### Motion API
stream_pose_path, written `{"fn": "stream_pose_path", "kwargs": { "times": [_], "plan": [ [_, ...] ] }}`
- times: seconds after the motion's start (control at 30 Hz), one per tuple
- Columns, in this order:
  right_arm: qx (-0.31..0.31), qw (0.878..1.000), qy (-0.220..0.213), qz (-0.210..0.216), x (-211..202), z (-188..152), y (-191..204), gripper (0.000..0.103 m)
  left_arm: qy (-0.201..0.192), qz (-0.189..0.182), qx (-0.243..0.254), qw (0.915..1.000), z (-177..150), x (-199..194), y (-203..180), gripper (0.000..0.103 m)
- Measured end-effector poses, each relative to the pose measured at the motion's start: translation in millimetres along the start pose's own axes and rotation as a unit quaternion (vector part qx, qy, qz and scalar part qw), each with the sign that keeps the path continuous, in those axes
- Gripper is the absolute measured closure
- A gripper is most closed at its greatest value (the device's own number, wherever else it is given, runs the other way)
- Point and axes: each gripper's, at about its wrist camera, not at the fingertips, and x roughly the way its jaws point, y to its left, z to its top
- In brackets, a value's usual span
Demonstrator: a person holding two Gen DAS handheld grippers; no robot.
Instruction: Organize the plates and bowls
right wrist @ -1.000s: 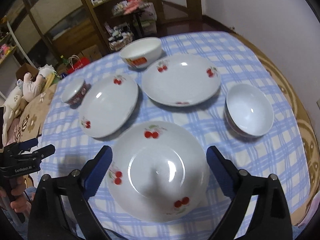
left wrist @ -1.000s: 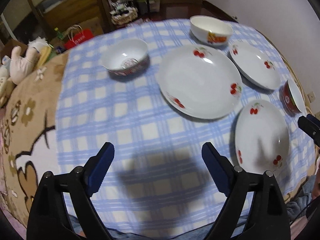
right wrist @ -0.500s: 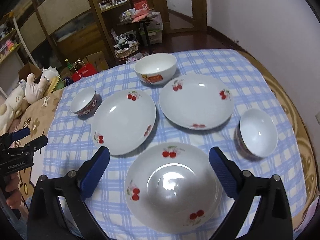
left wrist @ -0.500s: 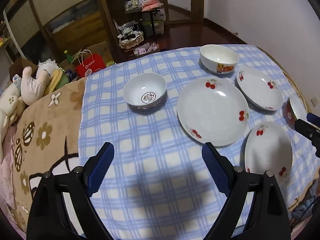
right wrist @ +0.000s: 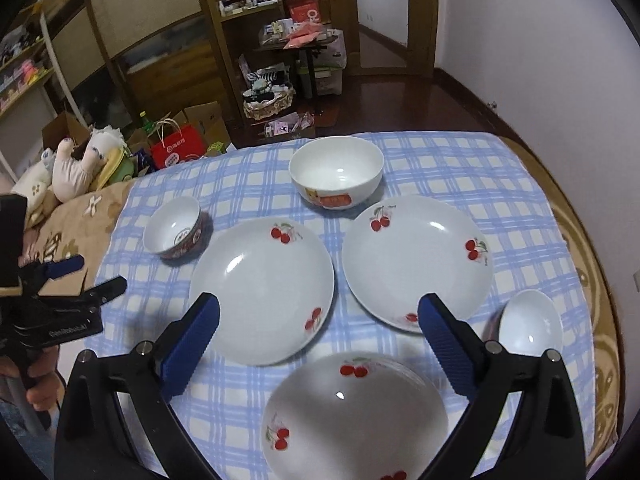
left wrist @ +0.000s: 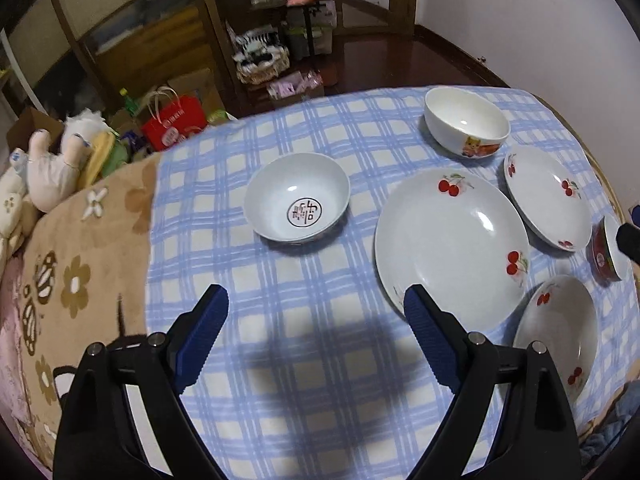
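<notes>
Left hand-held gripper (left wrist: 316, 336) with jaws spread wide and nothing between them, poised above bare blue-checked cloth (left wrist: 320, 380) on the bench; right hand-held gripper (right wrist: 319, 338) likewise wide open and empty. Three cherry plates and three bowls lie singly, none stacked. From the left gripper, the bowl with a printed centre (left wrist: 297, 197) lies straight ahead, well apart, and the largest plate (left wrist: 452, 244) ahead and to the right, just past the right finger. From the right gripper, the near plate (right wrist: 356, 416) sits directly below and between the fingers, two more plates (right wrist: 262, 290) (right wrist: 416, 262) just beyond, a white bowl (right wrist: 336, 176) at the far edge. The right gripper is judged nearer to a first pick; round dishes offer no long axis, so the rim is the likely hold.
</notes>
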Motion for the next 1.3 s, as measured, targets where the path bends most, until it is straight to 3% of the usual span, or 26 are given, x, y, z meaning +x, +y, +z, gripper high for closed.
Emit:
{"fn": "stream_pose_path", "kwargs": {
  "times": [0.1, 0.23, 0.67, 1.13, 1.3],
  "plan": [
    [0.003, 0.999, -0.025, 0.021, 6, 8, -5, 0.000, 0.007, -0.011, -0.018, 0.9997, 7, 14, 4, 0.015],
    [0.011, 0.999, -0.026, 0.023, 23, 13, -8, 0.000, -0.001, -0.028, -0.044, 0.9986, 12, 22, 5, 0.015],
    [0.075, 0.997, -0.005, 0.031, 75, 14, -27, 0.000, -0.013, -0.049, -0.027, 0.9983, 16, 43, -18, 0.015],
    [0.043, 0.999, 0.028, 0.018, 101, 9, -13, 0.000, 0.023, -0.067, -0.050, 0.9962, 9, 75, -14, 0.015],
    [0.035, 0.998, 0.050, 0.010, 111, 6, -12, 0.034, 0.031, -0.067, -0.056, 0.9957, 7, 82, -12, 0.015]
  ]
}}
